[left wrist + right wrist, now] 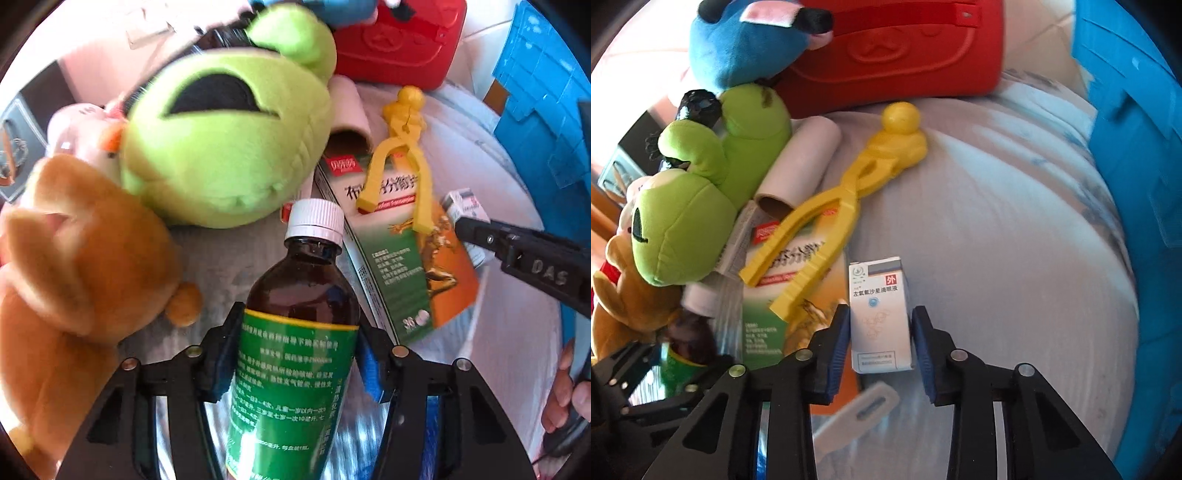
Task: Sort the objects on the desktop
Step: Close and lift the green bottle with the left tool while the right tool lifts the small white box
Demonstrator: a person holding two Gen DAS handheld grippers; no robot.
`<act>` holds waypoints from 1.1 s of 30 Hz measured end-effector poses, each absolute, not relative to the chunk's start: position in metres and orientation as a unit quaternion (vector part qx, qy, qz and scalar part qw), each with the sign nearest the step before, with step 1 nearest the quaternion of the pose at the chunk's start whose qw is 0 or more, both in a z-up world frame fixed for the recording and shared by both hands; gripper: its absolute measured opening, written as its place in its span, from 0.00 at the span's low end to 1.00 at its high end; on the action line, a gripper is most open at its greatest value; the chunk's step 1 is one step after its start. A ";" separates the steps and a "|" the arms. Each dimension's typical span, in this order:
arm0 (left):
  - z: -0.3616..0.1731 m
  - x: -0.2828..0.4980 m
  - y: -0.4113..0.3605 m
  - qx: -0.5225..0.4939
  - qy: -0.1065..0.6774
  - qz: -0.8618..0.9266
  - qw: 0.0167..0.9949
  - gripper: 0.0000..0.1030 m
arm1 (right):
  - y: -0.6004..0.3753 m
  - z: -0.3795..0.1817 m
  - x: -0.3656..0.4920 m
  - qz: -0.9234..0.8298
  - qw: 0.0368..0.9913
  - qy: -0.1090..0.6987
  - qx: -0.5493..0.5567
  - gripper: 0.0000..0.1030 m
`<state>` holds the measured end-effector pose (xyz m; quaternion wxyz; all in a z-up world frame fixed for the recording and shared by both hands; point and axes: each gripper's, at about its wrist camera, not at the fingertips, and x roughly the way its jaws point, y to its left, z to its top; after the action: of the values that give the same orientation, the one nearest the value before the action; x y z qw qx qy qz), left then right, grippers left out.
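A brown medicine bottle [295, 295] with a green label and a white cap stands tilted between my left gripper's [295, 358] blue pads, which press on its label from both sides. In the right wrist view a small white eye-drop box [879, 317] sits upright between my right gripper's [881, 332] pads, gripped at its sides. The left wrist view shows the same box [463, 201] at the tip of one right finger [517, 251]. The bottle [687, 343] also shows dimly at the lower left of the right wrist view.
A green frog plush [229, 147] and a brown bear plush [74, 277] lie at the left. A yellow clamp toy [827, 229] rests on a green-orange medicine box [406, 266], beside a cardboard tube [801, 162]. A red case [905, 48] stands behind, a blue bin [1126, 184] at the right.
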<state>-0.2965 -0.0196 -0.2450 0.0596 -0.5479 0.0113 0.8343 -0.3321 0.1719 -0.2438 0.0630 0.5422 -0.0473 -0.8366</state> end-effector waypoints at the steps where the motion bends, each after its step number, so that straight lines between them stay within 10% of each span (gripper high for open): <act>1: -0.239 -0.292 -0.021 -0.542 0.010 0.838 0.058 0.52 | 0.172 -0.242 -0.328 -0.838 0.060 -0.042 0.540 0.32; 33: -0.007 -0.090 -0.016 -0.293 0.015 0.949 0.115 0.50 | 0.128 0.012 -0.078 -0.962 0.041 0.066 0.261 0.32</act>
<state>-0.0902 -0.0162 -0.0071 0.1148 -0.2929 0.0151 0.9491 -0.0776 0.1280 0.0121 0.0409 0.2606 0.0660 -0.9623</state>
